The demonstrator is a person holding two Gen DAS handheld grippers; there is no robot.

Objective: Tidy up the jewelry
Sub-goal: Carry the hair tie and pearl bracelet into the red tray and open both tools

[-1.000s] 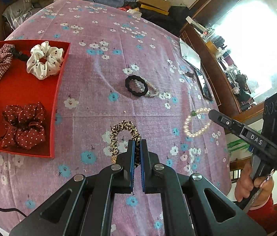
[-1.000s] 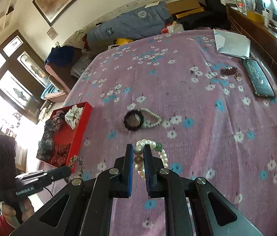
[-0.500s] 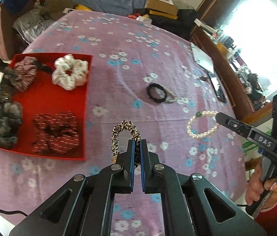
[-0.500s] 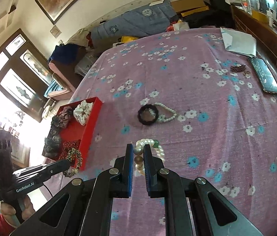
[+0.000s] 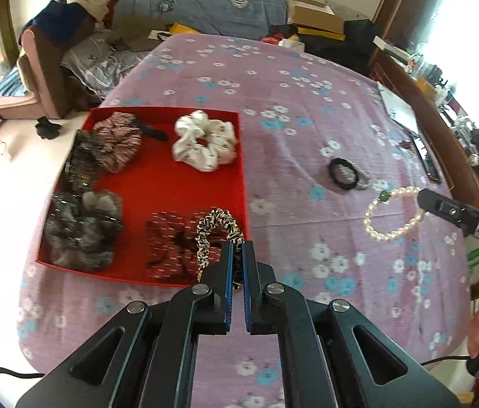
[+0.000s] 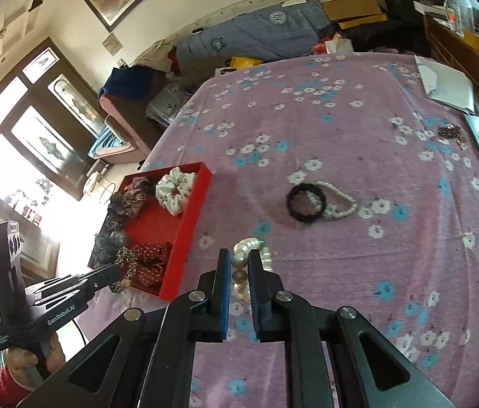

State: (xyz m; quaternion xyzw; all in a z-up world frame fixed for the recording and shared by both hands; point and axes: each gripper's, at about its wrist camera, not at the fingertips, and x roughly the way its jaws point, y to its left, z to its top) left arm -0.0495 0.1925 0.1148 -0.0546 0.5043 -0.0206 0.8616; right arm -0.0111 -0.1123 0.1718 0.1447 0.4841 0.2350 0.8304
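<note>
Jewelry sorting is mid-carry right now. The left hand-held gripper (image 5: pixel 235 250) is clamped on a black-and-white zebra-print fabric scrunchie (image 5: pixel 215 229), hanging over the near corner of the shallow red tray (image 5: pixel 158 183), right above a dark red dotted scrunchie (image 5: pixel 168 241). The right hand-held gripper (image 6: pixel 238 265) is closed on a white pearl bead bracelet with one green bead (image 5: pixel 392 214), held up off the purple flowered bed cover (image 5: pixel 307 102). A black hair tie (image 6: pixel 306 202) and another pearl bracelet (image 6: pixel 339 204) lie overlapping mid-bed. My guess at the next move: lower the zebra scrunchie into a free patch of red and let go. Can't really tell where the pearls are meant to end up.
</note>
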